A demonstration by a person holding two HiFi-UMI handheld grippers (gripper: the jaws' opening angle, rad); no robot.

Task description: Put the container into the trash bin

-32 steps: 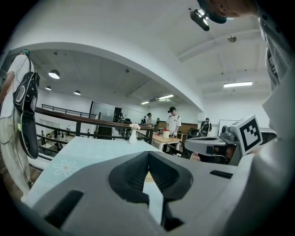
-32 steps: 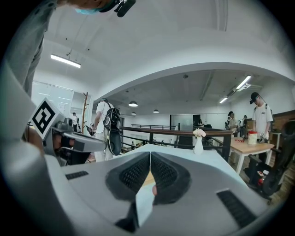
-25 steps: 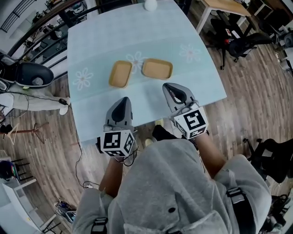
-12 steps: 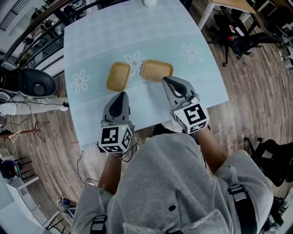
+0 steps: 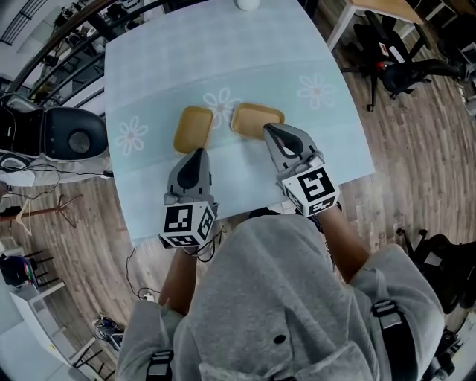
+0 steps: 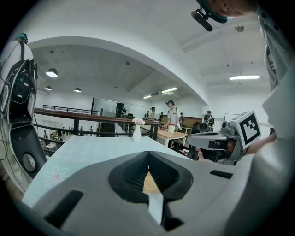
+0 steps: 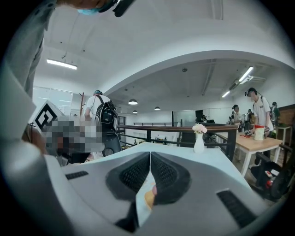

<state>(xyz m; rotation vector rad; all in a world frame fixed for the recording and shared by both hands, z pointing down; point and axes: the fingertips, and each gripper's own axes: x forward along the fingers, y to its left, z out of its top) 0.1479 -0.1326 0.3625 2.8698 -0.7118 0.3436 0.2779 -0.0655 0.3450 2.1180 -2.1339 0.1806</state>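
Now both tan containers sit empty on the table (image 5: 149, 67), side by side near the middle of its pale blue, flower-printed cloth; the left container (image 5: 193, 129) lies lengthwise away from the person, the right container (image 5: 256, 120) lies crosswise, and a narrow strip of cloth shows between them. Off the table's left edge, on the wooden floor (image 5: 416, 141), stands the dark, round-topped trash bin (image 5: 74, 135), well apart from both containers.

The left gripper (image 5: 197, 152) hovers over the near part of the table, its tip just short of the left container's near end; in the left gripper view its jaws are pressed together with nothing pinched (image 6: 148, 159), and a tan sliver of container shows through the gap beneath them. The right gripper (image 5: 268, 129) reaches a little farther, its tip overlapping the near edge of the right container in the head view; whether it touches cannot be told; its jaws too meet in a closed line, empty (image 7: 150, 159).

Each gripper carries its marker cube (image 5: 187, 225) close to the person's grey hooded top (image 5: 282, 298); a small white vase (image 5: 247, 4) of flowers stands at the table's far edge, seen upright in both gripper views (image 6: 137, 131) (image 7: 198, 140).
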